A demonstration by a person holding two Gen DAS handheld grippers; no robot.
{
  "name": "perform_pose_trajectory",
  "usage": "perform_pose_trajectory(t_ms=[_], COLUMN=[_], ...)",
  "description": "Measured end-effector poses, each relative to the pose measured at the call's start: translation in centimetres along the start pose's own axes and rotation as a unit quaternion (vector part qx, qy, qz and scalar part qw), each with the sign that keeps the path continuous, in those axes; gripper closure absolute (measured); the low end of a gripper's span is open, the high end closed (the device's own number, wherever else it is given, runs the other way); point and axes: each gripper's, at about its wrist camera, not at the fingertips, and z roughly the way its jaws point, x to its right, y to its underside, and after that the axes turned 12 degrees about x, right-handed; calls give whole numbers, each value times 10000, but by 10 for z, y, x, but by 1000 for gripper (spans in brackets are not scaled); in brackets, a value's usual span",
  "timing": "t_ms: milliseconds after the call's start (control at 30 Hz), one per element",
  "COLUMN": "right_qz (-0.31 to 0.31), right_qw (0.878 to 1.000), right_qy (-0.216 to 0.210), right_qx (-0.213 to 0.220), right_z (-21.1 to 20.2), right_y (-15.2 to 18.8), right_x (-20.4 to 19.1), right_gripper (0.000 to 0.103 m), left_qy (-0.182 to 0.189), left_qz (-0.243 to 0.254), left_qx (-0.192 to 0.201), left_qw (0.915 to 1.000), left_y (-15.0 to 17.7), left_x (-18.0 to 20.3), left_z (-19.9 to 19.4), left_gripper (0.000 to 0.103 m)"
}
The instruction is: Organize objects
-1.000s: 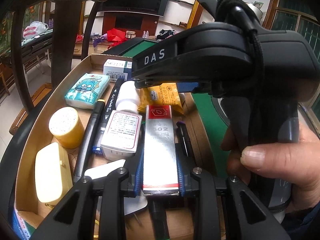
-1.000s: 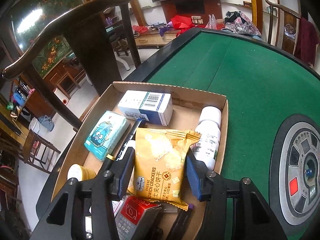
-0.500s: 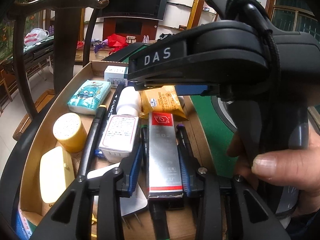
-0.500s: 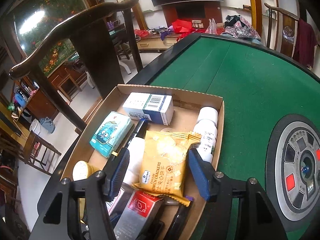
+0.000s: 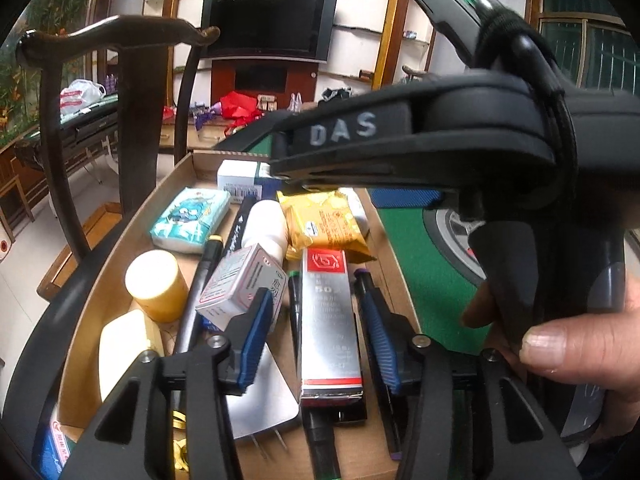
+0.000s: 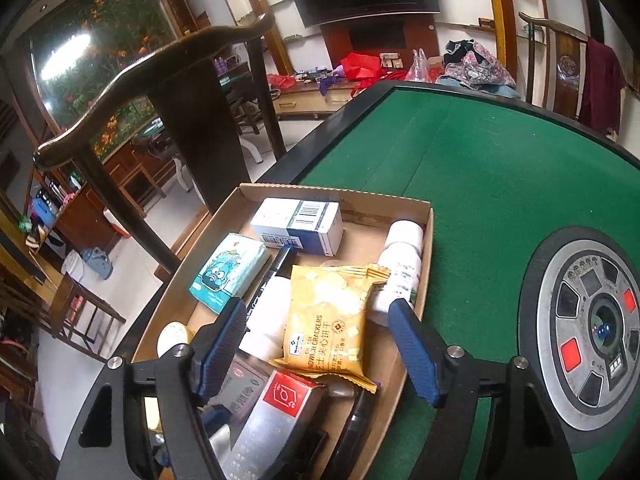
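Green felt tabletop [image 6: 480, 168] carries a crowded cardboard tray [image 6: 427, 240] where both opening, empty grippers, left [image 5: 316, 344] around the silver-and-red glue box [image 5: 330, 320], right [image 6: 320, 344] around the yellow cracker packet [image 6: 328, 320], could nudge neighbouring items askew.

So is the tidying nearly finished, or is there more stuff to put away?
It looks nearly finished. The cardboard box already holds the cracker packet, the silver glue box, a tissue pack, bottles and pens. Nothing is gripped: the left tool is opening around the glue box, and the right tool is opening over the crackers. The green table shows no loose items, though parts are out of view.
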Motion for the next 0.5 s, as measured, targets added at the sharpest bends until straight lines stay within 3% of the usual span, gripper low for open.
perform_pose_trajectory(t_ms=[133,167,267,333,433,500], right_qz=[89,100,122,99,-50,-183], right_qw=[9998,9996,9979,9955,9916,9877], right_qy=[34,71,222,366,602,780], right_qx=[165,262,601,864,1144,1342], right_z=[-16,-24,-50,-71,-98,-117], right_y=[1,2,2,5,12,21], right_x=[5,7,13,16,18,19], right_gripper=[21,20,14,9,7,0], left_qy=[-85,-91,-186,-218,-399,-467], left_qz=[4,5,-31,-96,-100,-85], left_qx=[294,350,534,650,904,1034], left_qw=[9995,9993,9984,9976,9951,9935], left_y=[-3,-3,-6,-7,-11,-14], left_x=[-2,-2,-2,-3,-6,-6], left_z=[-7,-9,-15,-19,-21,-27], left_gripper=[31,29,22,10,0,0])
